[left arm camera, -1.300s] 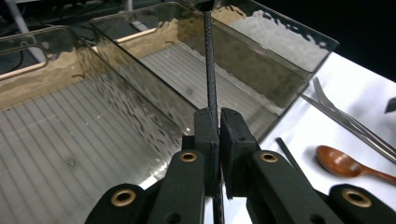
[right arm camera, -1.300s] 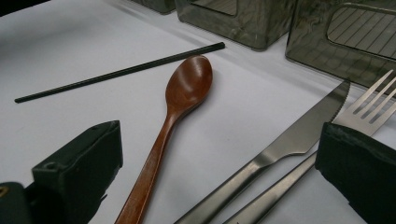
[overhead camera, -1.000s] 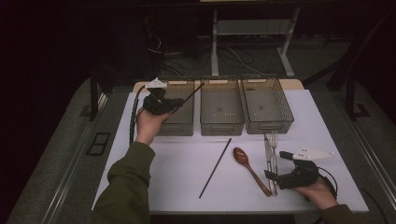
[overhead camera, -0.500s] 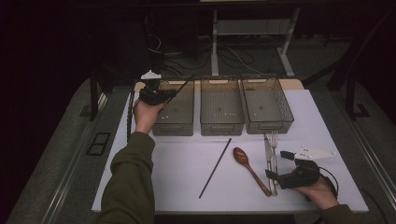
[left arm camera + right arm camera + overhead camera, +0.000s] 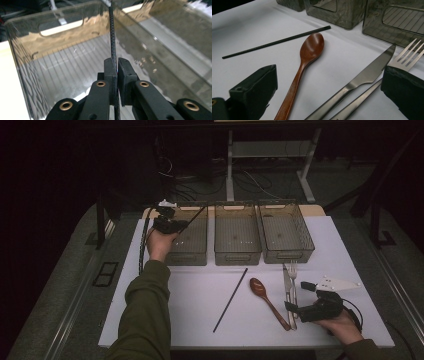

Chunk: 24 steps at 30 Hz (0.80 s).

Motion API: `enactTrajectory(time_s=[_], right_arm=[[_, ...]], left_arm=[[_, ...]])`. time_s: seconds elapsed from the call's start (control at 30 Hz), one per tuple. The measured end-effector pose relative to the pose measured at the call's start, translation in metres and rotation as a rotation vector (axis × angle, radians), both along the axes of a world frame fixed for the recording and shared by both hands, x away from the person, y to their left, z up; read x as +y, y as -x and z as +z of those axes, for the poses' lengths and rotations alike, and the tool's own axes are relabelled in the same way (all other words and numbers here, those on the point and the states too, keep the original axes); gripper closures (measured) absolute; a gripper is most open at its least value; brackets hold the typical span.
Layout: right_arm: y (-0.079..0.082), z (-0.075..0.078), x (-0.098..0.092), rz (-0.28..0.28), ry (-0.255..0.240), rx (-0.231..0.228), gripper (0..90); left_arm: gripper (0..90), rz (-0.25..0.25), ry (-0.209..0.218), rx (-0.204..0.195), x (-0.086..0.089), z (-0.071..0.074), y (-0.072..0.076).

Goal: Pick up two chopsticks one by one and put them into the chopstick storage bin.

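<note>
L gripper [image 5: 117, 65] is clamped on a thin black chopstick [image 5: 112, 30], jaws pressed to its sides w/ the stick running up between them; in the high view that gripper [image 5: 170, 224] sits at the far left of the mat, over the leftmost bin [image 5: 192, 251], and the held stick's free end slants up and to the far right, long axis roughly diagonal across the bin's far rim. From the gripper's own camera the stick hangs inside/above the clear bin, w/ its ribbed floor below. R gripper [image 5: 295, 309] rests near the right front edge of the white mat [image 5: 200, 290], jaws spread wide apart, nothing gripped; in its view the knife [image 5: 359, 77] and fork [image 5: 407, 60] lie between the jaws. Counts: 2 grippers, 2 chopsticks (1 held, 1 lying), 3 bins, 1 spoon, 1 knife, 1 fork. The 2nd chopstick [image 5: 231, 299] lies flat mid-mat, diagonal, near-left end to far-right end. Wooden spoon [image 5: 268, 301] just right of it, bowl far, handle running near-right. Knife [image 5: 287, 285] and fork [image 5: 293, 282] lie side by side, pointing far, towards the rightmost bin [image 5: 286, 236]; middle bin [image 5: 237, 236] stands between the other 2.
</note>
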State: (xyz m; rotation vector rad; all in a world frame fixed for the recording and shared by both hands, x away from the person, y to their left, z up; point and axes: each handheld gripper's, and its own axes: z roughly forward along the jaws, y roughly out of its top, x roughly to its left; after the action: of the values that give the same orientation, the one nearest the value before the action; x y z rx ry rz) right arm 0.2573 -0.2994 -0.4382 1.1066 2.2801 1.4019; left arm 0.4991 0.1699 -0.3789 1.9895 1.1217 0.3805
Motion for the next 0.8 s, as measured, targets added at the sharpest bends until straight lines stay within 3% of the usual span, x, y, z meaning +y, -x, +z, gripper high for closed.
enactTrajectory(time_s=[0.13,0.47,0.8], right_arm=[[0.0,0.0,0.0,0.003,0.002,-0.002,0.1],[0.0,0.0,0.001,0.001,0.001,0.0,0.1],[0.0,0.0,0.0,-0.002,0.003,0.0,0.1]], left_arm=[[83.9,0.021,0.004,-0.003,0.0,0.0,0.0],[66.3,0.02,0.023,-0.029,0.003,0.009,0.005],[48.5,-0.017,0.059,-0.052,0.001,0.027,0.027]])
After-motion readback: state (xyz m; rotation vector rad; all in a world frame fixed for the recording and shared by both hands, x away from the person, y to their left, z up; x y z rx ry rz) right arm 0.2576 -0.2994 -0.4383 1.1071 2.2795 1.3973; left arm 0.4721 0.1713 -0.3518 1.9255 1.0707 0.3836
